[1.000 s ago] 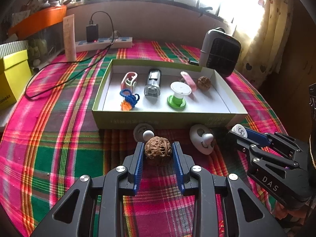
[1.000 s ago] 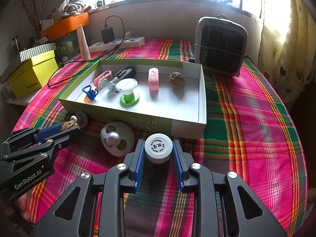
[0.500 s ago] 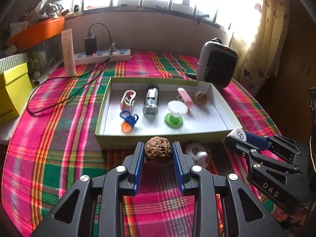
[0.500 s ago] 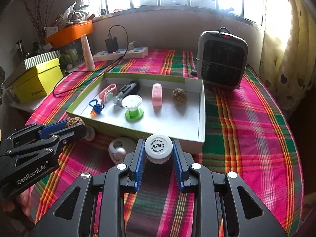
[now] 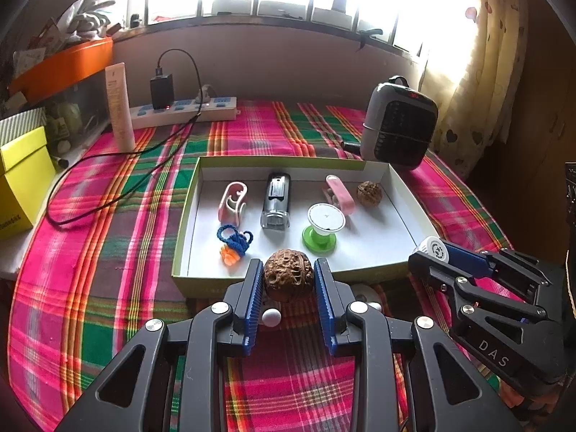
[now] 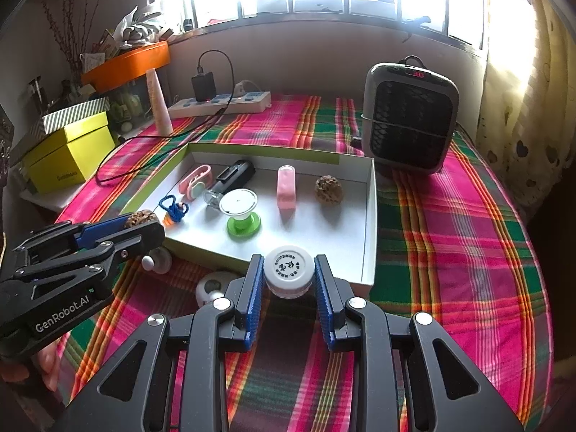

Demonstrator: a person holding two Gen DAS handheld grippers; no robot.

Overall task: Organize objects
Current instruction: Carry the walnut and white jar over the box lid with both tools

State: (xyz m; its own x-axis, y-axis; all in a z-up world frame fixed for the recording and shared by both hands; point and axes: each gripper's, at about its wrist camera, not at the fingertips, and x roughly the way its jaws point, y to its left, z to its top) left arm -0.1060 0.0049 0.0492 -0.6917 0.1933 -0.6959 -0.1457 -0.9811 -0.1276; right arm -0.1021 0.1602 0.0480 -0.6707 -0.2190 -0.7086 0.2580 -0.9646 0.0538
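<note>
My left gripper [image 5: 288, 273] is shut on a brown walnut [image 5: 288, 279], held above the near wall of the green-edged box [image 5: 201, 280]. My right gripper [image 6: 288, 270] is shut on a small white round jar [image 6: 288, 270] with print on its lid, just over the box's near right corner. Inside the box [image 6: 367, 216] lie a second walnut [image 6: 328, 189], a pink case [image 6: 286, 186], a green-and-white spool [image 6: 240, 212], a black lighter [image 6: 234, 176], a pink clip [image 6: 194, 181] and a blue knot [image 6: 173, 208]. Each gripper shows in the other's view, the right gripper [image 5: 432, 252] and the left gripper [image 6: 144, 221].
Two white round knobbed toys [image 6: 212, 286] [image 6: 156, 261] lie on the plaid cloth [image 6: 450, 237] before the box. A grey heater [image 6: 408, 117] stands back right. A power strip [image 6: 219, 102] with a black cable, a tube [image 6: 158, 102] and a yellow box [image 6: 68, 153] are at the back left.
Both grippers have lifted with their loads; the box now appears lower and farther, and the white toys have slid under the grippers' fingers in both views.
</note>
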